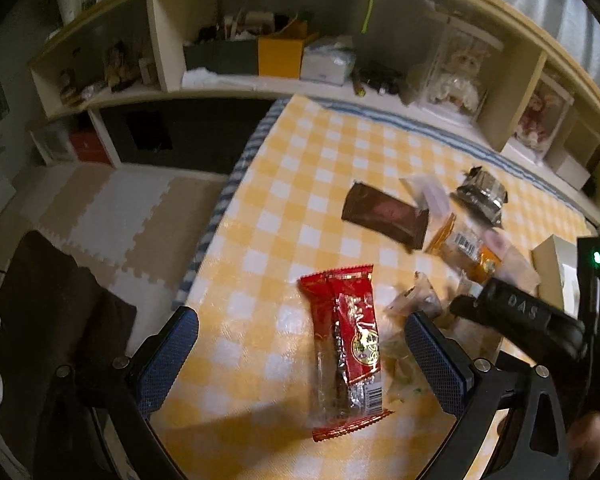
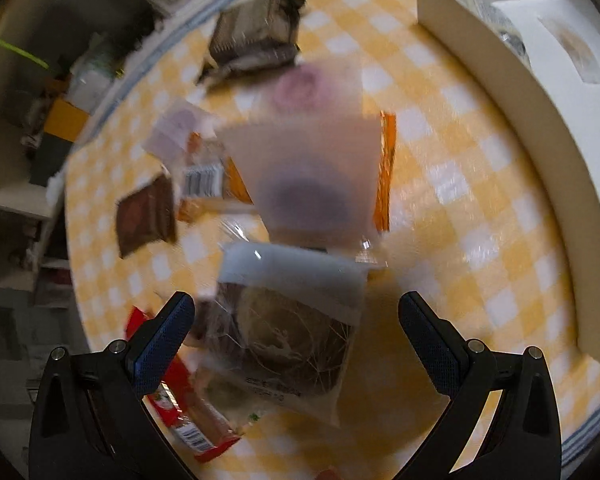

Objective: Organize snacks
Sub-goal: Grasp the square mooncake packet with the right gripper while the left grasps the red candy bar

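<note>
Both tongs, left (image 1: 300,356) and right (image 2: 296,336), hang spread wide and empty over the checked surface (image 1: 300,184), the red snack packet (image 1: 346,344) lying just left of the white box (image 2: 500,120), light, crinkly, slippery, probably best pinched midway across its width.

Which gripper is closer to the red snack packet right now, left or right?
Left. The left gripper is open with the red snack packet lying between its fingers. The right gripper is open over a clear-wrapped pastry, with the red packet off by its left finger.
</note>
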`<state>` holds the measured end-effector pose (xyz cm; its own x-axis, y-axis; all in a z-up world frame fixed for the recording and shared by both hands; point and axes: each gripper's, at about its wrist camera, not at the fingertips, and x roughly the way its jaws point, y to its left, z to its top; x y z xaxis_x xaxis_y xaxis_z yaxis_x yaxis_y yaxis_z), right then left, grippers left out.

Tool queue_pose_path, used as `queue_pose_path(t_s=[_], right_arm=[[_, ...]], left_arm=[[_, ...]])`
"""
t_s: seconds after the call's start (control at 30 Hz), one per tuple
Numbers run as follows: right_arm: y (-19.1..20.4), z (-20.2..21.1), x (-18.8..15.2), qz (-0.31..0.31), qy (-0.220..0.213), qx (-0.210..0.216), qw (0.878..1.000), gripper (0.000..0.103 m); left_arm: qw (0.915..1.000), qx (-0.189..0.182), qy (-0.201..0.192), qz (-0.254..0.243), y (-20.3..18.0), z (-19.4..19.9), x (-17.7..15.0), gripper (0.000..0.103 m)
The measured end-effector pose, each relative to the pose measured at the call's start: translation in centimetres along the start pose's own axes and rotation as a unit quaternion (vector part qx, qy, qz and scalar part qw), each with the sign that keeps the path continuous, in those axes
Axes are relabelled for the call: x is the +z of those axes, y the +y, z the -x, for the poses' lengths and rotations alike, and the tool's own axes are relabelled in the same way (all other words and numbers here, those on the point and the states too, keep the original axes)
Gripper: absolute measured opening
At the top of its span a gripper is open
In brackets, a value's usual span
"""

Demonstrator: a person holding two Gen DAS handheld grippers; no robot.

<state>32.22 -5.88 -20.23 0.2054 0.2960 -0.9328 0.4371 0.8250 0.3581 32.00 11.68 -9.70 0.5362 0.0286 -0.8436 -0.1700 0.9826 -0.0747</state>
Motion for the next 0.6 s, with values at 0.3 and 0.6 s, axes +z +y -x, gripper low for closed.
queue_pose_path(t_s=[0.3, 0.6], right_arm=[[-0.7, 1.8, -1.8, 0.110, 0.003, -0.007, 0.994, 0.066], [-3.7, 3.7, -2.6, 0.224, 0.006, -0.024, 0.974, 0.066]], left_arm=[[0.9990, -0.015, 0.042, 0.009, -0.6, -2.2, 0.1, 0.103], [0.9952, -0.019, 0.087, -0.041, -3.2, -5.4, -0.9, 0.098]])
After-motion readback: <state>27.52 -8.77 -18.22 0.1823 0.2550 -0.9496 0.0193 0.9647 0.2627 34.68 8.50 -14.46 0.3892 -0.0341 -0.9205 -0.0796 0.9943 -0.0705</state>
